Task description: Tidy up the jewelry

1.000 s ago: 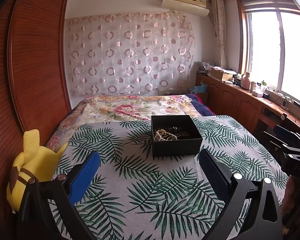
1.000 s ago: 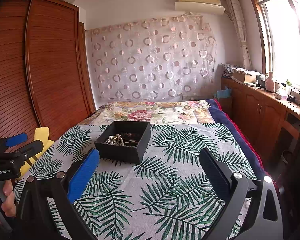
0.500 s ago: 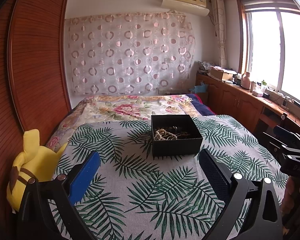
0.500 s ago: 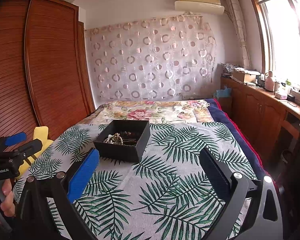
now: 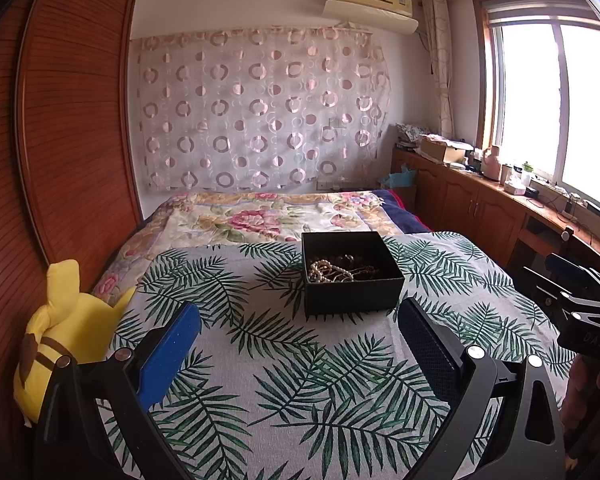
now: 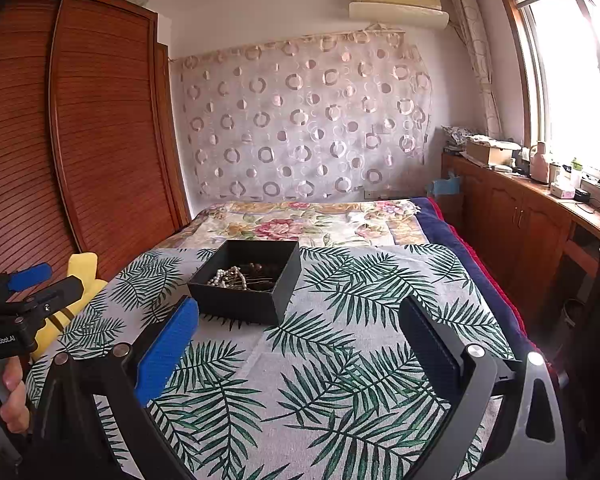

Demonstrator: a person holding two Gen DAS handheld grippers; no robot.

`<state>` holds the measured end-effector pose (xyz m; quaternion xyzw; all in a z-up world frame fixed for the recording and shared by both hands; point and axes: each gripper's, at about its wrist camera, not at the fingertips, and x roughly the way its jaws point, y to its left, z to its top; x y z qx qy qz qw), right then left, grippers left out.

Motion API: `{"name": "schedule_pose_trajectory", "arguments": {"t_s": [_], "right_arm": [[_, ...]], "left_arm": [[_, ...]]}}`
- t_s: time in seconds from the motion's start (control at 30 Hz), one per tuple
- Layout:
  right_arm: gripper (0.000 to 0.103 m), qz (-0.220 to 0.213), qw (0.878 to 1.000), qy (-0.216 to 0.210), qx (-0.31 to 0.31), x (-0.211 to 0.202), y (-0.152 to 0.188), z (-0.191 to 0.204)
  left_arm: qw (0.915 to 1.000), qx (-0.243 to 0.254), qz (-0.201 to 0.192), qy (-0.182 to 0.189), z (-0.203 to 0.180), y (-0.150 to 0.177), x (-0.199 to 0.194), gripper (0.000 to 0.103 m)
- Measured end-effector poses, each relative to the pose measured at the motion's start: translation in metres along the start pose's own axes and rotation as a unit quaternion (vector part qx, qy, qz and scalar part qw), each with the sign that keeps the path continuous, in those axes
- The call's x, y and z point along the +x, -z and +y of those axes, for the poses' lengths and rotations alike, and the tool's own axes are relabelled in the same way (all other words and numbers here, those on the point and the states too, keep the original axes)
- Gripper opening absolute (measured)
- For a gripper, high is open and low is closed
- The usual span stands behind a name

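Open black box point(image 5: 352, 276), tangled jewelry point(image 5: 338, 271) inside

Both wrist views face the box point(image 5: 352, 272) from nearby

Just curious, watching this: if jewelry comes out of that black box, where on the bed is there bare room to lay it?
The palm-leaf cloth is bare between the open black box and both open grippers, also right of the box. The left edge is crowded by a yellow plush toy.
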<state>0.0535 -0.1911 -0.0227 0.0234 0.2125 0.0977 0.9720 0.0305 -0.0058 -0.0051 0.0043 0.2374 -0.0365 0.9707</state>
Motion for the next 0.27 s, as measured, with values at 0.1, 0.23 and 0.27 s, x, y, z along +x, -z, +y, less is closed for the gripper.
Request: {"name": "schedule_pose_trajectory", "arguments": {"t_s": [0.1,0.23,0.27], "right_arm": [[0.101,-0.001,1.0,0.0,0.001,0.0001,0.0,0.0],[0.101,0.0,1.0,0.0,0.0,-0.0002,-0.0003,-0.0003],[0.101,-0.001,1.0,0.0,0.0,-0.0004,-0.001,-0.0011]], "left_arm": [[1.0,0.0,0.001,0.0,-0.0006,-0.0013,-0.0006,0.096],[1.0,0.0,0.001,-0.001,0.0004,-0.0012,-0.0008,0.096],[1.0,0.0,0.0,0.001,0.0006,-0.001,-0.001,0.096]]}}
